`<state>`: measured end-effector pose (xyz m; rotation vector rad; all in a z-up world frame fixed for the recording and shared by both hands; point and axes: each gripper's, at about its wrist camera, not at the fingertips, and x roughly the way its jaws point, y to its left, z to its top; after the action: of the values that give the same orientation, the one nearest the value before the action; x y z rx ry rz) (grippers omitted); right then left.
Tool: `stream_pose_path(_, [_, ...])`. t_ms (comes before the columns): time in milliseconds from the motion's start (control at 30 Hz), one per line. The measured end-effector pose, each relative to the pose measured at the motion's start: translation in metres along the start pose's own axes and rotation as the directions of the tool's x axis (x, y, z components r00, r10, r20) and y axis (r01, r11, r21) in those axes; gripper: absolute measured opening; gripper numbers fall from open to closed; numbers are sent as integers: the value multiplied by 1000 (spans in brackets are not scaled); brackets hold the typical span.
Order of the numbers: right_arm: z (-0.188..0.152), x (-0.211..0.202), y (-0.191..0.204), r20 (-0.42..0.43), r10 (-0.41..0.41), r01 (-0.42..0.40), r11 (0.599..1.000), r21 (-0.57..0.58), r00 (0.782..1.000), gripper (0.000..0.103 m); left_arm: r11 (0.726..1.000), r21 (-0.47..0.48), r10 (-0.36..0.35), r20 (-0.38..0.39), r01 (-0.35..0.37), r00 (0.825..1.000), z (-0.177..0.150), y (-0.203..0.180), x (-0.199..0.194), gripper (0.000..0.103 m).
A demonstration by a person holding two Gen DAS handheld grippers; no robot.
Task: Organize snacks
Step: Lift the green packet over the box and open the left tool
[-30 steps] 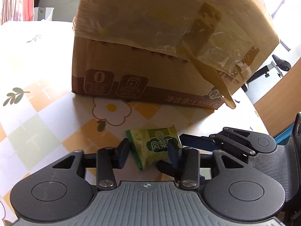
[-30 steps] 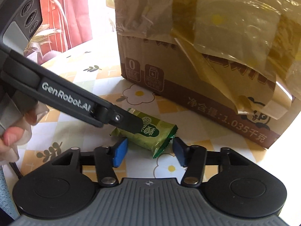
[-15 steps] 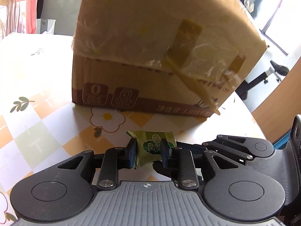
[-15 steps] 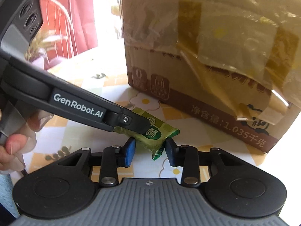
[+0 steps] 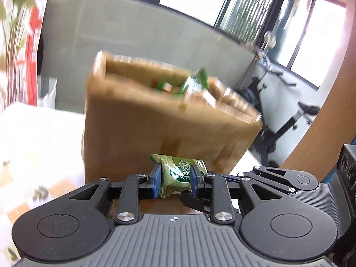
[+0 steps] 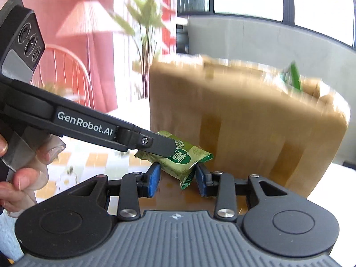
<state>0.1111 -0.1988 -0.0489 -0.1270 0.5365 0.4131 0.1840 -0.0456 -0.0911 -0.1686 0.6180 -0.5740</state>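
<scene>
A green snack packet [image 5: 178, 176] is pinched between the blue pads of my left gripper [image 5: 175, 179], lifted off the table in front of the cardboard box [image 5: 169, 120]. The same packet shows in the right wrist view [image 6: 178, 158], held crosswise by the left gripper's finger [image 6: 155, 144]. My right gripper [image 6: 176, 179] has closed on the packet's lower end, its pads touching both sides. The box [image 6: 244, 120] is open at the top, with green packets sticking out [image 5: 195, 82]. The view is motion-blurred.
The table with a flowered checked cloth [image 5: 33, 155] lies to the left. A red curtain and a plant [image 6: 142, 33] stand behind. Exercise equipment [image 5: 289, 115] and a wooden panel [image 5: 322, 122] are on the right. The person's hand [image 6: 13, 173] holds the left gripper.
Both grippers closed on the green packet and rose with it off the table. The view now reaches the box's open top, where before only its taped side showed.
</scene>
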Motion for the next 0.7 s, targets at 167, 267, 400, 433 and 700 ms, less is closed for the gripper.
stream_pose_path(167, [37,-10,-14,51,-7,7,1000,-3,999,37,999,38,-12,57,10,998,39,-12,-2,29])
stream_pose_path(267, [59,-8,-27,72,-16,17,1000,-14,997,37,998,59,-7,74,2,997,61,-16,7,29])
stream_pose_path(400, [85,9,-46,77,-10,12,1000,-19,997,37,997,70,7,81,-12,997,88,-18,19,29])
stream_pose_path(433, [90,15,-51,72,-7,9,1000,-19,997,37,997,71,12,76,-17,997,94,-17,25,29])
stream_pose_path(700, [105,65,-87,3,-3,2,1000,26,1000,37,998,56,36,10,-37,999,117,-1,70,29])
